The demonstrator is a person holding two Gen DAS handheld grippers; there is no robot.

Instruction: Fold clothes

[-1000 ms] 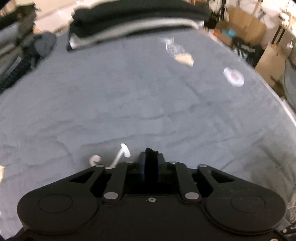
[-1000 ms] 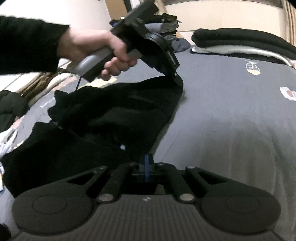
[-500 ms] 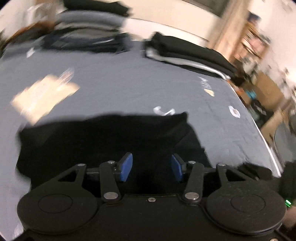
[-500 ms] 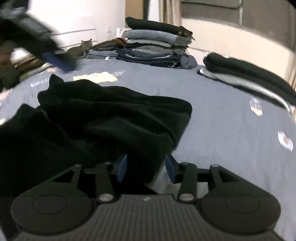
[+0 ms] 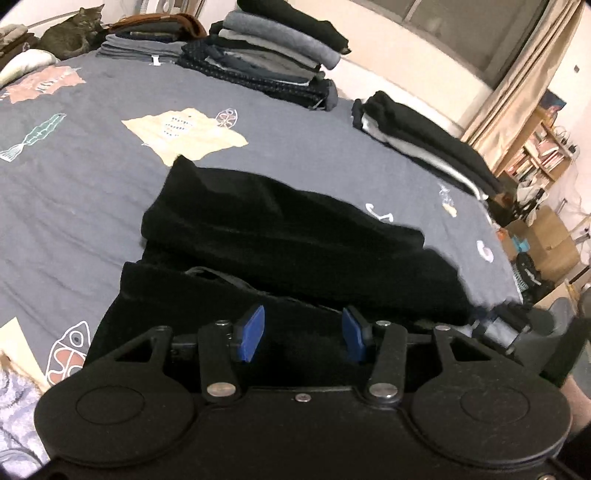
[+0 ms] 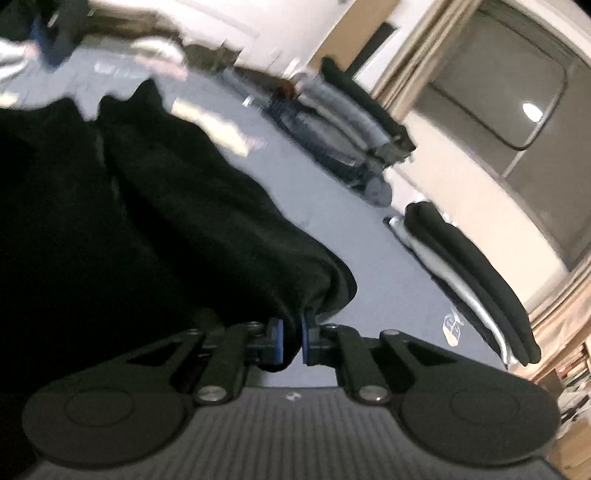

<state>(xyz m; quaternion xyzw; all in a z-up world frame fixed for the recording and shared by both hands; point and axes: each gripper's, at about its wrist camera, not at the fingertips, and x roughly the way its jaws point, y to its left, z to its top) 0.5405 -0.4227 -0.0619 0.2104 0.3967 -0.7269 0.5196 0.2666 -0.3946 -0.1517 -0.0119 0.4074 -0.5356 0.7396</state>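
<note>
Black garment point(image 5: 288, 236) lies bunched mid-bed on the grey bedspread point(image 5: 92, 177), partly folded over itself. Left claw point(image 5: 300, 334) w/ blue pads wide apart, nothing between them, hovering just over the garment's near edge. Right claw point(image 6: 291, 339) nearly closed, pinching a fold of the same garment point(image 6: 184, 221), view tilted & blurred. Folded stacks point(image 5: 273, 62) at 12 o'clock, black/grey pile point(image 5: 424, 147) at 1–2 o'clock. Cat point(image 5: 72, 33) at 10–11 o'clock.
</note>
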